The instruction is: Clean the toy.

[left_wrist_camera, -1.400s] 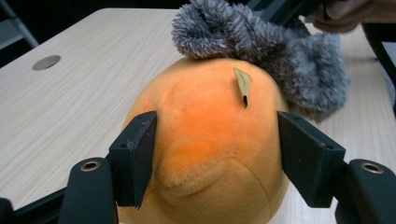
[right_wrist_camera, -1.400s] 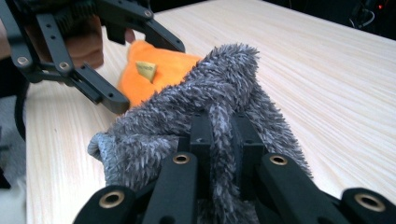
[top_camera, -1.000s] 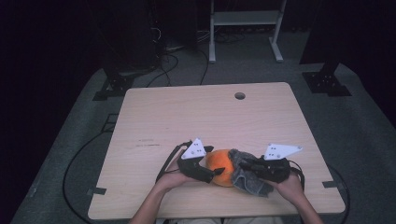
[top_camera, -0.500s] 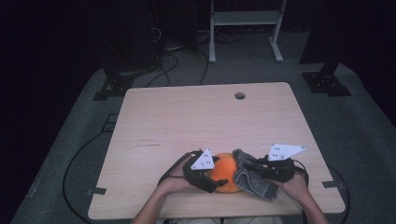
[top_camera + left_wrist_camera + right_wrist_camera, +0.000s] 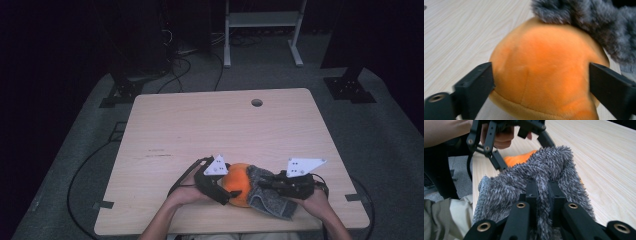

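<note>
Near table edge: the left gripper (image 5: 226, 189) has its jaws spread around the round orange plush ball (image 5: 238, 183), pressing both sides. The right gripper (image 5: 267, 183) pinches the shaggy grey fabric cloth (image 5: 270, 200), which drapes over the ball's right side, hiding it. The wooden table (image 5: 210, 125) lies beneath.

The grey fuzzy cloth (image 5: 534, 187) swallows the right gripper's fingers (image 5: 532, 192); under it, part of the orange plush ball (image 5: 238, 183) is covered. Its base looks cut off, perhaps.
</note>
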### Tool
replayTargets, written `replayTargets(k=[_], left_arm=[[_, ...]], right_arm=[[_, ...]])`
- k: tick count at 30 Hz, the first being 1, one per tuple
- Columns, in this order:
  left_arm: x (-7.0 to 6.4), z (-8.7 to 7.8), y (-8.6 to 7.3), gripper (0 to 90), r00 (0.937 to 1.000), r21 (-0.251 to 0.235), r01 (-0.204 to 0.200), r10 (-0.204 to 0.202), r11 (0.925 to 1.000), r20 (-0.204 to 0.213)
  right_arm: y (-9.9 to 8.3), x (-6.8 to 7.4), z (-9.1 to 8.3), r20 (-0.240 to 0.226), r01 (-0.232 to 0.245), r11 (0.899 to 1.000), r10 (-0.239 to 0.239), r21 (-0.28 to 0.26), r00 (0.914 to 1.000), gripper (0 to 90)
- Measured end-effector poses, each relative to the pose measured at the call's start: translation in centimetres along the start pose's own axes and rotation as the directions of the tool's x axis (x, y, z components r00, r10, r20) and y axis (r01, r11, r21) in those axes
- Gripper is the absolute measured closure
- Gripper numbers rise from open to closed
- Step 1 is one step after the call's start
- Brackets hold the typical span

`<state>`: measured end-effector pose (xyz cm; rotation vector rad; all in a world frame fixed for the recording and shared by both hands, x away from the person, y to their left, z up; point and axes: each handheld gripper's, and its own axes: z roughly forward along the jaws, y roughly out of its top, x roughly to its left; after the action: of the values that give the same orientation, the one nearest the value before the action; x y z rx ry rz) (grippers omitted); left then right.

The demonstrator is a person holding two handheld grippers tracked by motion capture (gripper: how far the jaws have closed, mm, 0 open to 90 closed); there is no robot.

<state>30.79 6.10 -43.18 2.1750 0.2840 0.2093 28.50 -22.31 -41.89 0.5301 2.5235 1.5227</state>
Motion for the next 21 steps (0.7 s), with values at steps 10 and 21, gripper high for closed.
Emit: replayTargets(k=[10, 21], left_arm=[[-1.1, 0.2, -0.2, 22.6, 0.9929, 0.019, -0.117, 0.117, 0.993, 0.022], [-0.3, 0.0, -0.1, 10.7, 0.9995, 0.026, -0.025, 0.024, 0.9993, 0.021]], right_arm=[[-1.4, -2.6, -1.2, 0.068, -0.125, 0.992, 0.126, -0.016, 0.9896, 80.7], [-0.2, -1.5, 0.1, -0.047, -0.059, 0.998, 0.057, -0.032, 0.9972, 80.7]])
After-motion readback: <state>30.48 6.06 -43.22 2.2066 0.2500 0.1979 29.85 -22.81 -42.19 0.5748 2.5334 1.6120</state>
